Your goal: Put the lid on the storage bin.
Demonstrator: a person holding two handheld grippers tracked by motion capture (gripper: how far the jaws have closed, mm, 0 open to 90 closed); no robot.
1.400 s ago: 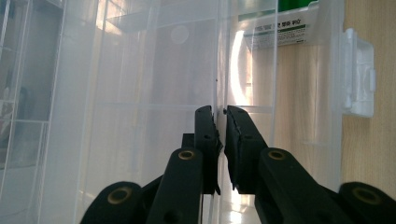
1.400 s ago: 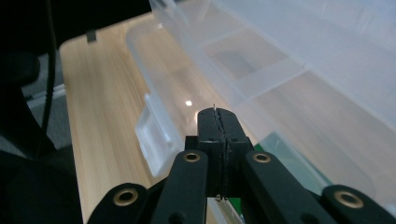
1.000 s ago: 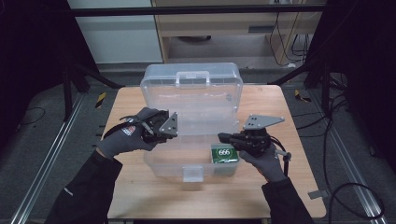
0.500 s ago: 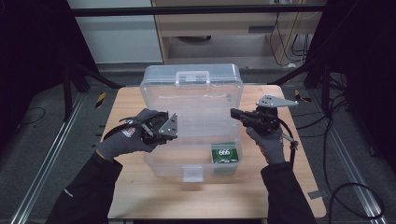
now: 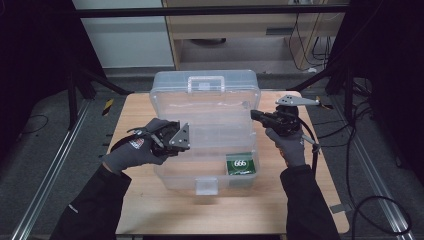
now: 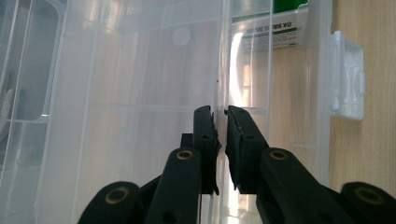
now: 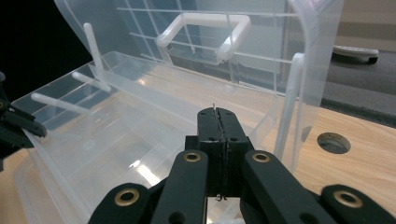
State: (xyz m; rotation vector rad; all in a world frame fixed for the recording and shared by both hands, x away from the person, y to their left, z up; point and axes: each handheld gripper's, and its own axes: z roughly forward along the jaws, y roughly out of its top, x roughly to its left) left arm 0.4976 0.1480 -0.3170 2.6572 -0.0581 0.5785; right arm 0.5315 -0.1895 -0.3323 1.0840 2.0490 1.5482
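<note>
clear plastic box (image 5: 205, 125): lid up, sits mid wooden surface (image 5: 140, 210)
tray (image 7: 121, 135): lifted above the base
left gripper (image 6: 220, 135): jaws clamped on tray's thin wall
right gripper (image 7: 217, 122): jaws clenched tight w/ nothing between, at tray's right edge
green pack (image 5: 241, 163): in base, front right

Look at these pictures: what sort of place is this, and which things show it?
Probably a lab or recording workspace, not a home: a small wooden table set within a dark metal frame, loose cables on grey carpet, and a desk behind.
</note>
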